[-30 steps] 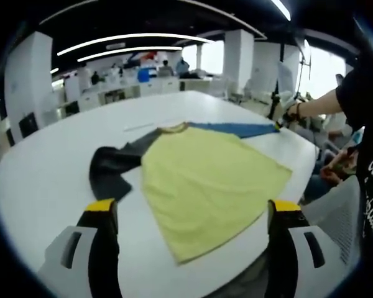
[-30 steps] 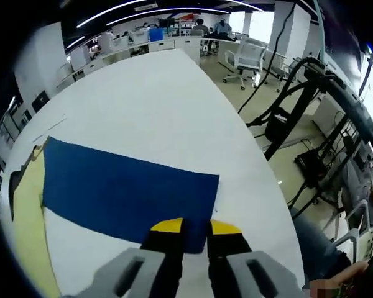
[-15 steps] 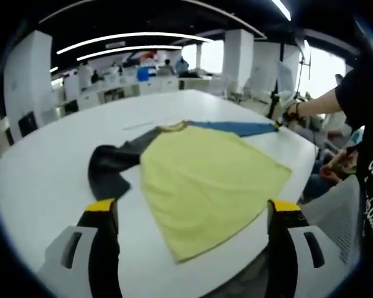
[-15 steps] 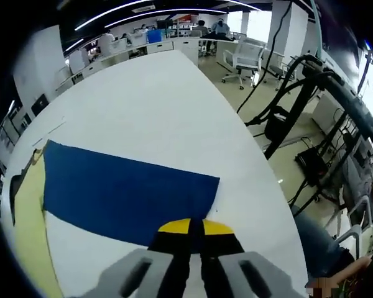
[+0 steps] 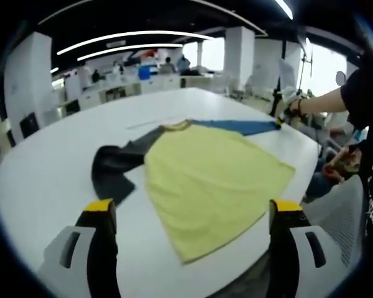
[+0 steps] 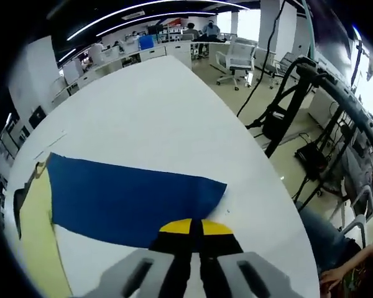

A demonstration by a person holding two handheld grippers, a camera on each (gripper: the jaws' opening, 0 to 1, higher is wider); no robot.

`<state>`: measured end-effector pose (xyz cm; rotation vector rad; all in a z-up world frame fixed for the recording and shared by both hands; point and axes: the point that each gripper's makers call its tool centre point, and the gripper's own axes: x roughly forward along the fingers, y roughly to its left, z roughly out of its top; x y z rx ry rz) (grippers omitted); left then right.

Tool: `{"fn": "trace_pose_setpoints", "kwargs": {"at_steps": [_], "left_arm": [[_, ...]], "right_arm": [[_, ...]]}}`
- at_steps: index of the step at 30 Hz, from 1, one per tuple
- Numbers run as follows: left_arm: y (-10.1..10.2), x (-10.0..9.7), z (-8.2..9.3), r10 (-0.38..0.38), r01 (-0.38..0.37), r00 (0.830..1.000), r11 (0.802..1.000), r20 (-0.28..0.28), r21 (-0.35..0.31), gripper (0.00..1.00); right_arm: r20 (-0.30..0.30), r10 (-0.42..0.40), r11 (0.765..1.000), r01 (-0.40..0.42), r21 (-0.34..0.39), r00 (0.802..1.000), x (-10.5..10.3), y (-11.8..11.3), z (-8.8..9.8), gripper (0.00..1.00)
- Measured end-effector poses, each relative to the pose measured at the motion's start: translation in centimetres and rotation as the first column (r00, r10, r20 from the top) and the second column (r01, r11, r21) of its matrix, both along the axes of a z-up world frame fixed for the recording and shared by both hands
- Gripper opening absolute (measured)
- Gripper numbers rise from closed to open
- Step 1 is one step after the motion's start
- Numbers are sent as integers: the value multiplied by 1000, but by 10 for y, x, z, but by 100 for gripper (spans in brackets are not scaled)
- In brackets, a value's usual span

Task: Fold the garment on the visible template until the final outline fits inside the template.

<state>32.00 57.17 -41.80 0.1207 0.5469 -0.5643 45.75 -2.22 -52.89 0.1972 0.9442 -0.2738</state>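
Observation:
A garment lies flat on the white table [image 5: 43, 167]: yellow body [image 5: 211, 180], dark grey sleeve [image 5: 112, 164] crumpled at its left, blue sleeve [image 5: 242, 126] stretched out at the far right. My left gripper [image 5: 193, 208] hovers open over the table's near edge, short of the yellow hem, with nothing between its jaws. In the right gripper view the blue sleeve [image 6: 130, 198] spreads across the table, and my right gripper [image 6: 196, 227] is shut on its cuff edge. The yellow body [image 6: 37, 242] shows at the left. The right gripper [image 5: 278, 121] also shows at the sleeve's end in the left gripper view.
A person's arm [image 5: 320, 102] and dark shirt [image 5: 367, 149] stand at the table's right edge. A thin pale strip [image 5: 143, 124] lies on the table beyond the collar. Office chairs [image 6: 236, 59], cables and stands [image 6: 298, 105] crowd the floor to the right. Desks and people fill the far background.
The right gripper's jaws have closed on the blue sleeve's cuff edge, and the cuff corner has shifted slightly. The left gripper stays open; its view has barely shifted.

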Motion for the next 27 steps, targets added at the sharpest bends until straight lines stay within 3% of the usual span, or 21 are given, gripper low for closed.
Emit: {"fn": "trace_pose_setpoints", "kwargs": {"at_steps": [4, 9, 15, 19, 27], "left_arm": [[0, 1, 2, 1, -1, 1000, 1000, 0, 0, 99], [1, 4, 5, 5, -6, 1000, 1000, -16, -31, 99], [2, 3, 3, -1, 1, 1000, 1000, -28, -15, 98], [2, 2, 1, -8, 8, 999, 1000, -36, -22, 98], [3, 0, -4, -32, 31, 998, 999, -56, -15, 97]], "right_arm": [[3, 28, 1000, -28, 10, 1000, 3, 11, 4, 0], [26, 85, 996, -85, 9, 996, -8, 63, 33, 0], [41, 148, 989, -148, 8, 988, -1, 98, 49, 0], [59, 186, 982, -187, 17, 981, 13, 123, 57, 0], [74, 315, 949, -316, 1, 946, 43, 171, 63, 0]]}}
